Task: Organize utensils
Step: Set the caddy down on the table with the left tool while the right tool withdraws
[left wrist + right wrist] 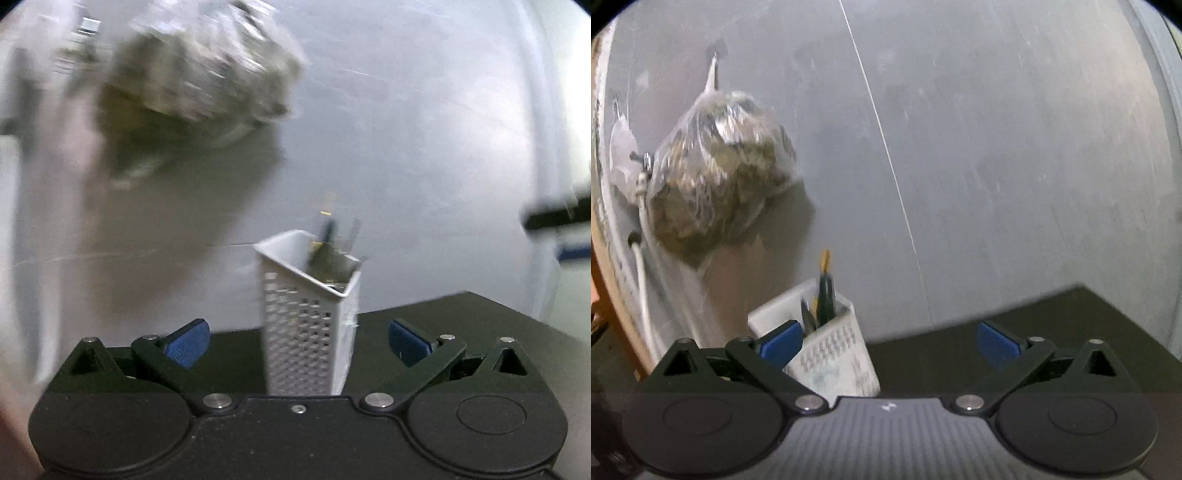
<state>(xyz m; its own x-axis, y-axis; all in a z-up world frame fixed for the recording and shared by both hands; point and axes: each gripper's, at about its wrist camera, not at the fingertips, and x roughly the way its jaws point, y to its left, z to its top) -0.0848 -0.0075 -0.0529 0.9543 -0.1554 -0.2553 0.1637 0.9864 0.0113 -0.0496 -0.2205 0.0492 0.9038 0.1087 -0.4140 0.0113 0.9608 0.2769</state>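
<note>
A white perforated utensil holder (308,325) stands on a black table (461,325), with dark-handled utensils (327,236) sticking out of it. My left gripper (299,343) is open and the holder stands between its blue pads (188,341), apart from both. In the right wrist view the holder (831,347) is at lower left with utensils (823,291) in it. My right gripper (890,345) is open and empty, its left pad (783,345) in front of the holder's rim.
A clear plastic bag (716,177) of brownish stuff hangs on the grey wall (997,147) up left; it also shows blurred in the left wrist view (207,70). White pipes (642,280) run down the wall at left. The table's far edge (1071,291) meets the wall.
</note>
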